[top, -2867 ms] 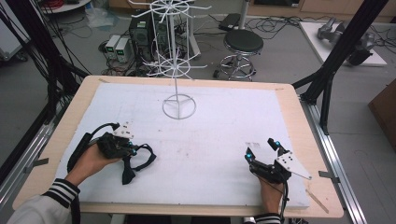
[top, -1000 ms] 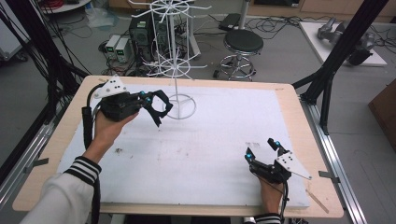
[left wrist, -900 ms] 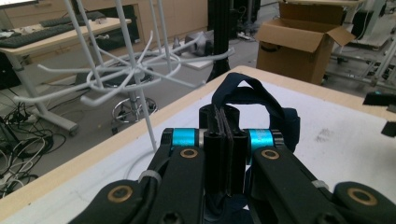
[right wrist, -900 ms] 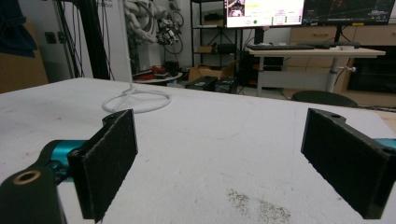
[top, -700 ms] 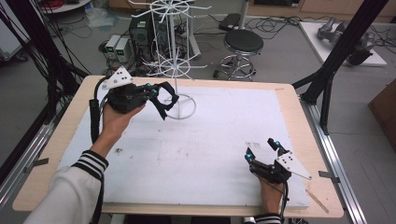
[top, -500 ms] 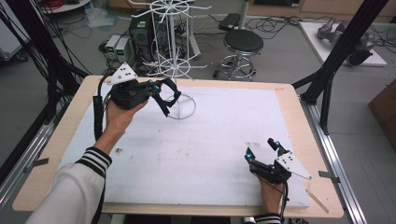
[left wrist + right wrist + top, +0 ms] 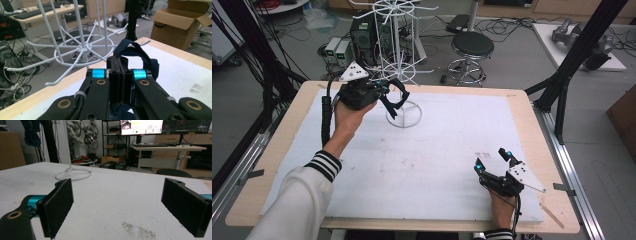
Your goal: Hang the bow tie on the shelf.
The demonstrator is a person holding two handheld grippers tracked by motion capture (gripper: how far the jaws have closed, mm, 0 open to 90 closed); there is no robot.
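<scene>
1. My left gripper (image 7: pixel 384 92) is up beside the white wire rack (image 7: pixel 398 75), its jaws pressed together on a dark blue strap (image 7: pixel 136 53). The strap rises in a loop above the jaw tips, and more of it hangs below the gripper.
2. I judge the step in hand is hanging that loop on one of the rack's hooks (image 7: pixel 146 42). In the left gripper view a hook tip shows just beyond the top of the loop; I cannot tell if they touch.
3. To do it well, I should keep the loop standing open and facing the hook tip, then slide it along the wire until it sits behind the upturned end.
4. I should only let go once the strap's weight hangs from the wire, or it may slip to the white mat (image 7: pixel 452 165).
5. My right gripper (image 7: pixel 494 162) rests low near the table's right front corner, jaws spread wide, holding nothing.
6. It could steady the rack's ring base (image 7: pixel 73 174) if the rack tips.
</scene>
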